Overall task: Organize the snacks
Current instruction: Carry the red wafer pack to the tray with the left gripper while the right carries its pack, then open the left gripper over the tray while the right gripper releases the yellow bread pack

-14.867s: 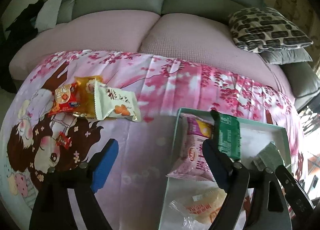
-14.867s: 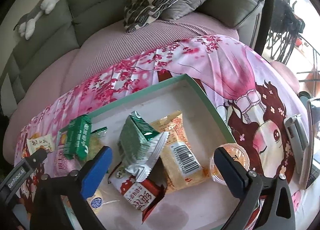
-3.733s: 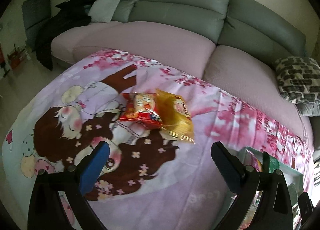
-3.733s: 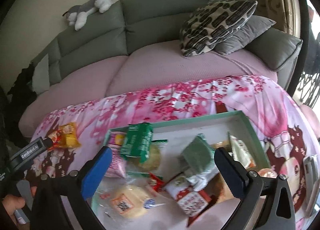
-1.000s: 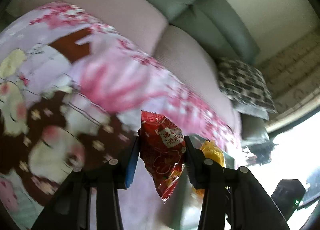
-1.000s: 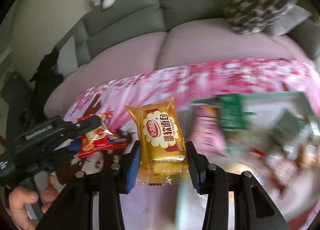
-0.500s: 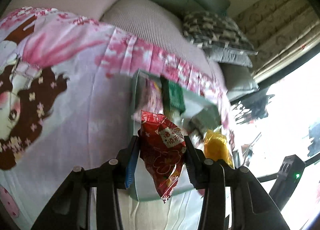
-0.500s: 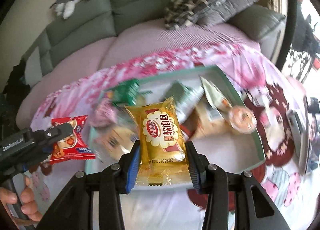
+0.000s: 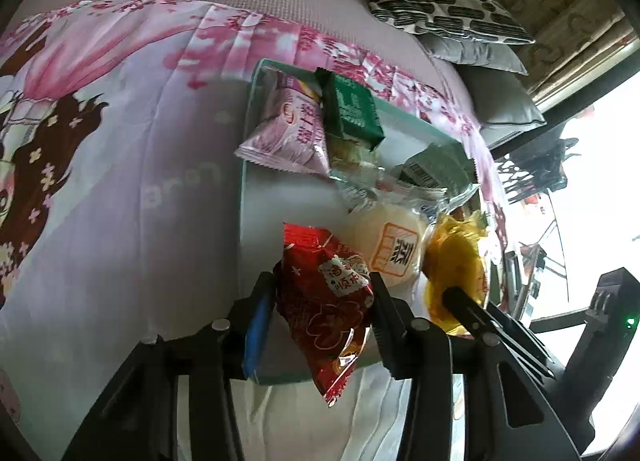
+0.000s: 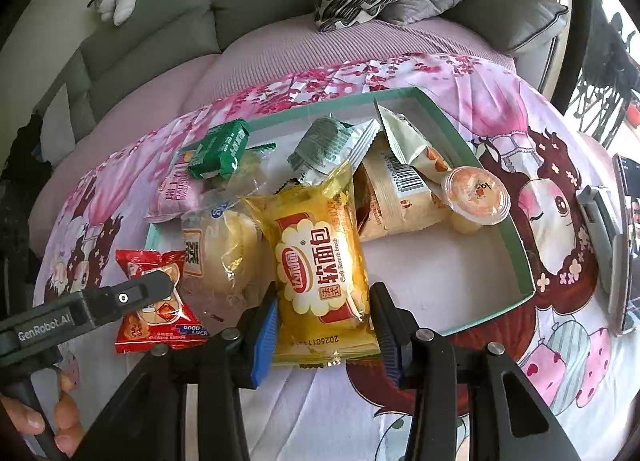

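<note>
Your left hand-held gripper (image 9: 324,303) is grasping the red snack packet (image 9: 326,301) by its lower half, though its jaws have just been easing apart, so the hold is loosening with the packet between the pads. The packet hangs over the near left corner of the green tray (image 9: 243,197), just beside the clear-wrapped bun (image 9: 390,237) that lies inside.

Your right hand-held gripper (image 10: 323,325) is clenched on the yellow bread pack (image 10: 320,261), pads on its two long edges near the bottom seal. The pack leans over the tray's near rim (image 10: 520,261), its top reaching in towards the grey-green packet (image 10: 328,147) in the middle of the tray. The jelly cup (image 10: 476,197) sits against the tray's right wall, and the free floor lies just in front of it.

Both packs look light, soft and air-filled. The film is glossy and likely slippery, and the bread inside will squash if you squeeze hard. Hold by the sealed edges or across the flat width, not on the puffed middle. You seem close to letting go: the bread has room on the bare floor towards the right wall; the red packet has only a narrow gap by the left wall, so it may slide off the bun or tip outside the rim.
</note>
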Tool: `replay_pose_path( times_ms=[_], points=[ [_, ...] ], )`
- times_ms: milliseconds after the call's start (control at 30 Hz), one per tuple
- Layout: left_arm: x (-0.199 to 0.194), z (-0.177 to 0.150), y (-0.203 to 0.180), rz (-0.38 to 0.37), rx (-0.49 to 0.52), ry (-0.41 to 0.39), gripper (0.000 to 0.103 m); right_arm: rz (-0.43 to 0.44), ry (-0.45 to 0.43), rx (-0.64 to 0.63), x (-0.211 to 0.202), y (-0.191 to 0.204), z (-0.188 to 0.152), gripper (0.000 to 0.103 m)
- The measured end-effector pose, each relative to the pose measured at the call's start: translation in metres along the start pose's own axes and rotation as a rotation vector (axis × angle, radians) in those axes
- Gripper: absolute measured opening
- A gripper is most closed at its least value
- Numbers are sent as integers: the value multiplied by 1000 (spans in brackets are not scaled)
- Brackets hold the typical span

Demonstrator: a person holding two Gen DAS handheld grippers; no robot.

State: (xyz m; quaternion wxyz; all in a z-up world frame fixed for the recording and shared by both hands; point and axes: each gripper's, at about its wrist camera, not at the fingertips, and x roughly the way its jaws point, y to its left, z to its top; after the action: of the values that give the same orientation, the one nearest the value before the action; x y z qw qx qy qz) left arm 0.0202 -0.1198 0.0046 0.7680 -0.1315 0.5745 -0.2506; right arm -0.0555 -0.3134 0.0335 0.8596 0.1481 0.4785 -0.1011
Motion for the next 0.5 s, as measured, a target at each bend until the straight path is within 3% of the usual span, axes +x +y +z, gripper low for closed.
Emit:
replay_pose_path(
  times_ms=[67, 100, 200, 300, 500],
  points=[
    [-4, -1, -1, -3, 0, -2, 58, -3, 4, -1, -1, 0, 0, 57],
    [-8, -2, -3, 1, 3, -8, 67, -6, 4, -3, -2, 0, 0, 61],
    [-16, -4, -8, 11, 15, -16, 71, -17, 1, -12, -8, -1, -2, 62],
    [-27, -6, -10, 58, 36, -31, 73, -18, -3, -19, -14, -1, -3, 62],
    [-49, -16, -5, 194, 73, -105, 94, -29, 2, -55, -23, 5, -11, 79]
  ],
)
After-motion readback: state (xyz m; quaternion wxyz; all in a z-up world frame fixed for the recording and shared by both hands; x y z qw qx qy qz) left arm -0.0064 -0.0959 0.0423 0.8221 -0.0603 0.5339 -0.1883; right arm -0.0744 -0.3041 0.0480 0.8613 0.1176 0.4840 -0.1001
